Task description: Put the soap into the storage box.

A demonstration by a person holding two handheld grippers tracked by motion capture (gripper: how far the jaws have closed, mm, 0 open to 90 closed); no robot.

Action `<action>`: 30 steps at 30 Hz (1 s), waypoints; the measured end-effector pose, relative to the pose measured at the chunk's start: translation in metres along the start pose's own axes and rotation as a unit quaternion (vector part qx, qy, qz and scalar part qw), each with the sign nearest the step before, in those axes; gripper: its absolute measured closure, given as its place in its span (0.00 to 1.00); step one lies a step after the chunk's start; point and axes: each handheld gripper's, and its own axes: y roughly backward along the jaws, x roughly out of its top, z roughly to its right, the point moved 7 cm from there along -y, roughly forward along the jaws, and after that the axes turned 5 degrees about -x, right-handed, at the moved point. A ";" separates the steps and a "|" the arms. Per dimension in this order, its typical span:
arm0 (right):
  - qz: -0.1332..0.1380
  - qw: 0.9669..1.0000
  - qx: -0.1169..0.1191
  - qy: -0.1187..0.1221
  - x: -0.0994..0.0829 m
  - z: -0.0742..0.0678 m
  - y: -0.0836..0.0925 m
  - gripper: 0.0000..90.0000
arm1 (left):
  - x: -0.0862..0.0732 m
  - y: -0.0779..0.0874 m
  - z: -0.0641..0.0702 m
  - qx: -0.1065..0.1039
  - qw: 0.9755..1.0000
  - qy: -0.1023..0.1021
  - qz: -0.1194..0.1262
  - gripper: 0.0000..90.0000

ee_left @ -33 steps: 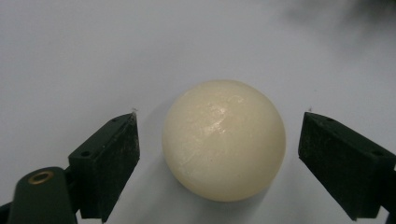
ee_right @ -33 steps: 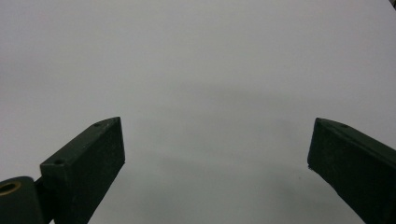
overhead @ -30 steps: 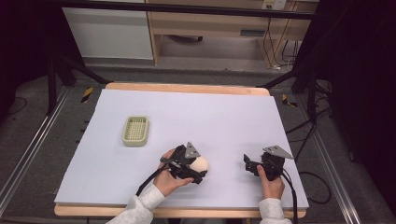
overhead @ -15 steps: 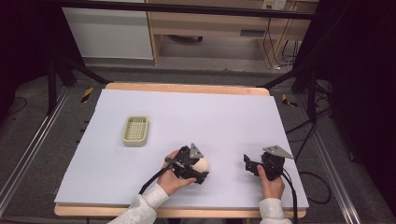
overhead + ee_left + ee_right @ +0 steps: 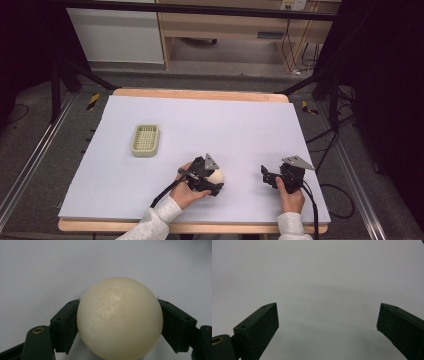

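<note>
Left gripper view shows the left gripper [image 5: 119,322] clamped on the cream ball [image 5: 119,318] near the table's [image 5: 250,120] front edge, the right gripper [image 5: 328,322] spread empty, so lifting it toward the tray [image 5: 145,140] seems next.

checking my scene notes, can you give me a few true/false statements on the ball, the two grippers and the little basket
1. The left gripper has its jaws closed on the cream ball. True.
2. The right gripper holds a second ball. False: its jaws stand wide apart with nothing between them, over the bare white table.
3. The ball lies inside the small basket. False: the basket sits apart, farther back and to the left, with no ball in it.
4. The ball is smooth and pale, with both jaws touching its sides. True.
5. The two grippers touch each other. False: in the high view there is bare table between them.
</note>
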 end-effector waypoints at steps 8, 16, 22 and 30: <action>0.001 1.000 -0.001 -0.001 0.000 0.000 0.000 0.05 | -0.001 0.000 0.000 0.000 1.000 -0.004 -0.005 0.26; 0.000 1.000 0.000 0.000 0.000 0.000 0.000 0.05 | 0.000 0.000 0.001 0.001 1.000 -0.002 -0.004 0.26; 0.000 1.000 0.000 0.000 0.000 0.000 0.000 0.05 | 0.000 0.000 0.001 0.004 1.000 -0.008 -0.007 0.26; 0.000 1.000 0.000 0.000 0.000 0.000 0.000 0.05 | 0.002 0.007 0.001 0.004 1.000 -0.008 -0.009 0.26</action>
